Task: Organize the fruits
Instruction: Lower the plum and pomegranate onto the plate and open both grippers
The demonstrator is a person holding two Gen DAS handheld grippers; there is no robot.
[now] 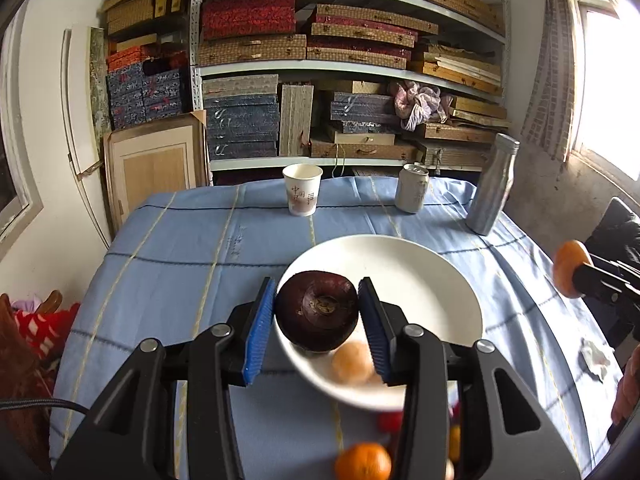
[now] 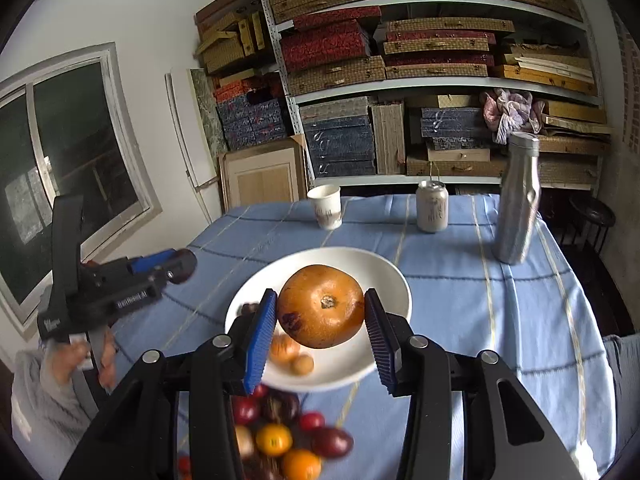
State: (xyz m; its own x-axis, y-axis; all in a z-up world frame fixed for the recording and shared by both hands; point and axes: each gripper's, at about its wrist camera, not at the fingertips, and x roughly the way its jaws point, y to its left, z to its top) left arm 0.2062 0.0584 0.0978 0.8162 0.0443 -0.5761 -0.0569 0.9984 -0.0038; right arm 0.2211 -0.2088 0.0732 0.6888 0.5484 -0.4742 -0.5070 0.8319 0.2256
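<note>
My left gripper [image 1: 317, 312] is shut on a dark purple round fruit [image 1: 316, 310] and holds it above the near rim of a white bowl [image 1: 420, 276]. My right gripper [image 2: 321, 312] is shut on a large orange-brown fruit [image 2: 320, 306] and holds it above the same bowl [image 2: 384, 276]. The bowl holds a few small orange and brown fruits [image 2: 285, 347]. A pile of loose red, purple and orange fruits [image 2: 280, 436] lies on the cloth in front of the bowl. The left gripper shows at the left of the right wrist view [image 2: 182, 266].
On the blue checked tablecloth [image 1: 180, 248] stand a paper cup [image 1: 302, 190], a can [image 1: 412, 188] and a silver bottle [image 1: 492, 184] at the far edge. Shelves of boxes [image 1: 340, 80] rise behind. A crumpled wrapper [image 1: 596, 356] lies at right.
</note>
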